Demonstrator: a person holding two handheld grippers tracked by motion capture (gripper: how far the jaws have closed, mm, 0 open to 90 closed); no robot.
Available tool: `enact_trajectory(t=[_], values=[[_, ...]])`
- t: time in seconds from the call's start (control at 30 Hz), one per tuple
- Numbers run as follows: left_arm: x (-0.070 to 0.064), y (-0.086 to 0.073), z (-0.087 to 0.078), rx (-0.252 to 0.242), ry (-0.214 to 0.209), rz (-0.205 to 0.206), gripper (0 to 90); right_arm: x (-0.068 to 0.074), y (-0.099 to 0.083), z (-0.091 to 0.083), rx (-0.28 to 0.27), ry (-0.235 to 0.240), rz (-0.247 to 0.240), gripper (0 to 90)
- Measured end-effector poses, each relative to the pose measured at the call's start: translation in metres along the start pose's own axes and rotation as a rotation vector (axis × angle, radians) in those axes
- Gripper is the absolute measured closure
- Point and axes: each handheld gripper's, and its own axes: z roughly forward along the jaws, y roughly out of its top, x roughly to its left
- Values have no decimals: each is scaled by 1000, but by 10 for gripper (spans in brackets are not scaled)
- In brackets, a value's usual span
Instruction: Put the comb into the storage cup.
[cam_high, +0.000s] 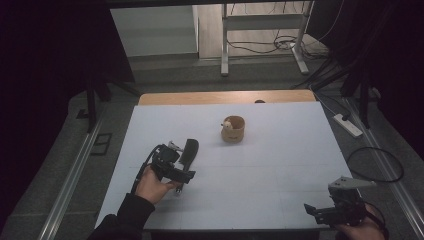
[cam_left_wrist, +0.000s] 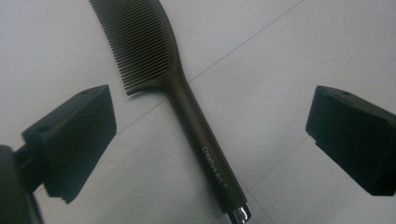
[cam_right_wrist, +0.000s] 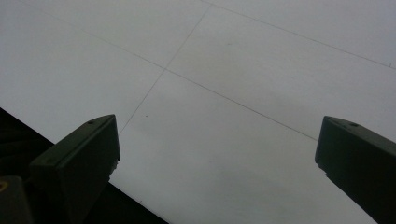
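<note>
A dark comb (cam_left_wrist: 187, 102) with fine teeth and a long handle marked "Creative Art" lies flat on the white table (cam_high: 260, 165). My left gripper (cam_left_wrist: 210, 126) hovers over its handle with both jaws spread wide, one on each side, touching nothing. From above, the comb (cam_high: 189, 151) pokes out just beyond the left gripper (cam_high: 175, 165). My right gripper (cam_high: 325, 212) rests near the table's front right corner, open, with bare table between its jaws (cam_right_wrist: 215, 154). A small tan cup (cam_high: 233, 128) with a pale figure in it stands at the table's middle back.
The table's front edge (cam_right_wrist: 70, 154) cuts across the lower left of the right gripper view, dark beyond it. A wooden strip (cam_high: 225, 96) borders the far edge. Cables and a power strip (cam_high: 348, 125) lie on the floor to the right.
</note>
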Motion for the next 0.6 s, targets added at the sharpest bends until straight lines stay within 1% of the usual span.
enact_trajectory(t=[0.07,0.13,0.2,0.23,0.27,0.33,0.4,0.47,0.5,0.6], values=[[2,1,2,3,-19,-11,71,0,0,0,0,1,0,0],[3,2,3,-1,-35,-19,142,0,0,0,-1,1,-1,0],[4,2,3,0,-50,-16,296,0,0,0,0,1,-1,0],[4,3,3,-2,-47,-22,376,0,0,0,0,1,-1,0],[4,3,3,0,-44,-23,437,0,0,0,0,2,-1,0],[2,4,3,7,-37,-8,591,0,0,0,-1,1,-1,1],[0,4,2,9,-39,8,735,0,0,0,-1,1,-2,2],[-3,4,3,16,-45,20,849,0,0,0,0,1,-3,4],[-4,3,4,19,-43,28,881,0,0,0,1,1,-2,4],[-6,1,8,39,-39,39,889,0,0,0,0,2,-3,6]])
